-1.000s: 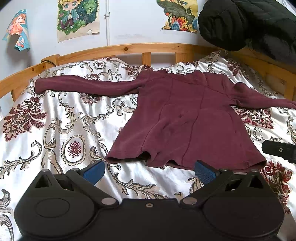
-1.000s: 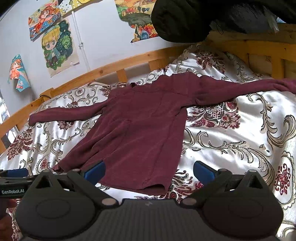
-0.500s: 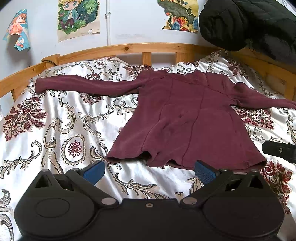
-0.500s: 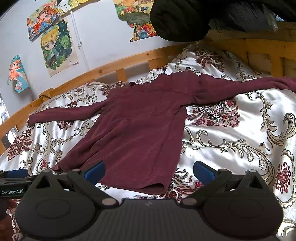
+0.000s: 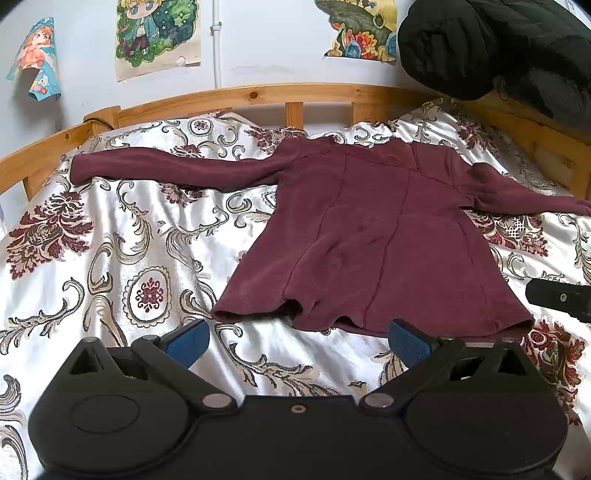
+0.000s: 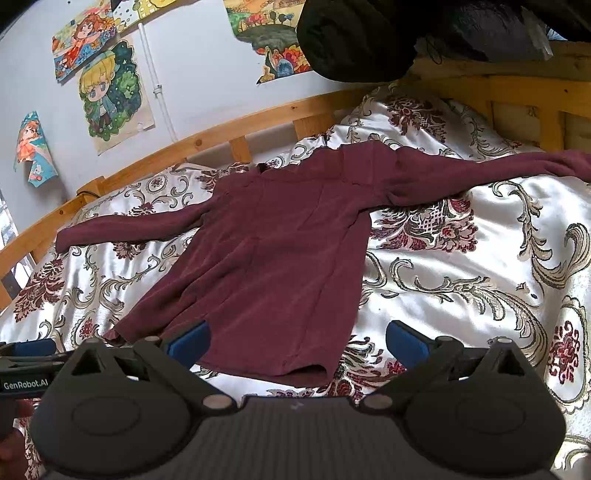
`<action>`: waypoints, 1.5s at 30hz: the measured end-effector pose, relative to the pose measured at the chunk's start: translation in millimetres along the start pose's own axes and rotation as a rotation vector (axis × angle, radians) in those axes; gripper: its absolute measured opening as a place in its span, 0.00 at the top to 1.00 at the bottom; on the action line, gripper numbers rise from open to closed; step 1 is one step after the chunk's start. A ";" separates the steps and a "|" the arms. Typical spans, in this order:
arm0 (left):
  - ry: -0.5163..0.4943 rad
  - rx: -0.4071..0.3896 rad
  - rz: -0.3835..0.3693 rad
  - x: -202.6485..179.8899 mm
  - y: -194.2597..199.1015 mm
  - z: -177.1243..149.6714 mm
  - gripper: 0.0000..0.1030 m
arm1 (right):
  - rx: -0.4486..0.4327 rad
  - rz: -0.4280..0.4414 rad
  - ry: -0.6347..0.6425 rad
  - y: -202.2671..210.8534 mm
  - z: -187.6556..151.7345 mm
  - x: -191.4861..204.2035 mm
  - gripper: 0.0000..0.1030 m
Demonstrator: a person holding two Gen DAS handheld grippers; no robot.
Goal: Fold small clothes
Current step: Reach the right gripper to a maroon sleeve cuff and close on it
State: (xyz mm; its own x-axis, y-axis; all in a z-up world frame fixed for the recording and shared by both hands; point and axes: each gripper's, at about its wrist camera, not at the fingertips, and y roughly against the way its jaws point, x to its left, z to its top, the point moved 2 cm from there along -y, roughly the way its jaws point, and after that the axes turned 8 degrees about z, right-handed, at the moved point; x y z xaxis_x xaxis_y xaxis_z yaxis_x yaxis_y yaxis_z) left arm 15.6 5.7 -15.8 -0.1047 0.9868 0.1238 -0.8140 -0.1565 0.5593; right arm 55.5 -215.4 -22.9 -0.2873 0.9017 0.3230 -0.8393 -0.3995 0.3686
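A maroon long-sleeved top [image 5: 373, 236] lies flat on the patterned bedspread [image 5: 110, 258], sleeves spread left and right, hem toward me. It also shows in the right wrist view [image 6: 280, 258]. My left gripper [image 5: 297, 341] is open and empty, just in front of the hem's left part. My right gripper [image 6: 297, 341] is open and empty, over the hem's right corner. The right gripper's edge shows in the left wrist view [image 5: 557, 297], and the left gripper shows in the right wrist view [image 6: 26, 356].
A wooden bed rail [image 5: 258, 92] runs along the far side and right [image 6: 517, 88]. A black padded jacket [image 5: 498, 40] hangs over the rail at the upper right. Posters [image 5: 157, 35] hang on the wall behind.
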 end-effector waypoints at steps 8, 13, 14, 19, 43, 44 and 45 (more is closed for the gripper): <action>-0.030 0.096 0.063 -1.4 -20.8 18.5 0.01 | -0.081 -0.144 -0.063 13.4 29.6 -26.7 0.00; -0.069 0.147 0.120 0.9 -31.3 55.2 0.01 | -0.163 -0.279 -0.113 31.3 71.0 -70.9 0.00; -0.081 0.156 0.129 0.5 -32.8 64.1 0.01 | -0.173 -0.299 -0.125 33.8 78.4 -82.3 0.00; -0.125 0.142 0.129 -13.8 -39.5 109.6 0.01 | -0.202 -0.401 -0.232 38.1 106.5 -147.5 0.00; -0.023 0.189 -0.043 -98.1 -79.4 95.3 0.01 | -0.455 -0.620 -0.601 9.4 112.1 -297.3 0.65; -0.023 0.194 -0.052 -97.7 -79.7 94.8 0.01 | -0.469 -0.620 -0.582 11.0 112.8 -292.4 0.72; -0.024 0.199 -0.060 -97.5 -80.4 94.0 0.01 | -0.481 -0.625 -0.554 7.3 116.3 -288.2 0.74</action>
State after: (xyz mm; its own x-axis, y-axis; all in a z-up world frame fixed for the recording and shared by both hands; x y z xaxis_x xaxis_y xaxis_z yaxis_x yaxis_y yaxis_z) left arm 145.0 -81.9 4.3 -0.0440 0.9936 0.1037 -0.6890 -0.1053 0.7170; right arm 185.9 -497.5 -11.9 0.4310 0.6734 0.6006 -0.9016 0.3478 0.2571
